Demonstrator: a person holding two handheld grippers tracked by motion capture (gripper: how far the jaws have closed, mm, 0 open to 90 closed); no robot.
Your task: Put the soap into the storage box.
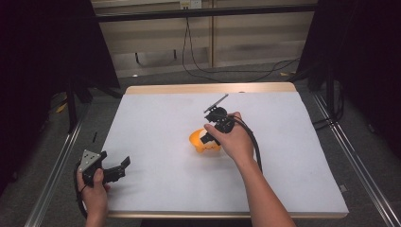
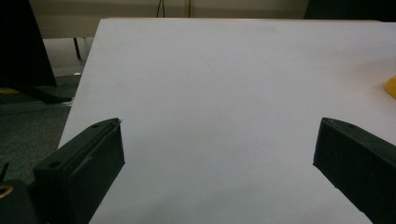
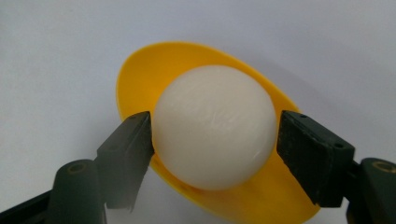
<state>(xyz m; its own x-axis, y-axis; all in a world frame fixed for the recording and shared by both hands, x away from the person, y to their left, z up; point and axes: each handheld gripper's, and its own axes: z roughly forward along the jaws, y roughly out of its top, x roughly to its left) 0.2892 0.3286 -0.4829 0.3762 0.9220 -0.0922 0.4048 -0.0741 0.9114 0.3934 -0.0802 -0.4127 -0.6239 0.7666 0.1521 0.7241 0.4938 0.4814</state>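
A white ball (image 3: pixel 214 126) rests in a shallow yellow dish (image 3: pixel 140 79) on the white tabletop (image 1: pixel 156 123). My right gripper (image 3: pixel 215 140) is shut on the ball, with a black pad pressed against each side of it. From above, the right gripper (image 1: pixel 208 137) points down over the dish (image 1: pixel 196 140) near the table's middle, and the hand hides most of the ball. My left gripper (image 1: pixel 124 168) is held low at the table's front left corner. In its own view the left gripper (image 2: pixel 217 144) is open with bare tabletop between the jaws, and the dish's edge (image 2: pixel 391 87) shows at far right.
The table has a wooden rim (image 1: pixel 208 88) along its far side. Metal rails (image 1: pixel 56 165) run along both sides on the floor. Cables (image 1: pixel 227 71) lie on the floor beyond the table, and dark curtains (image 1: pixel 42 52) hang at left and right.
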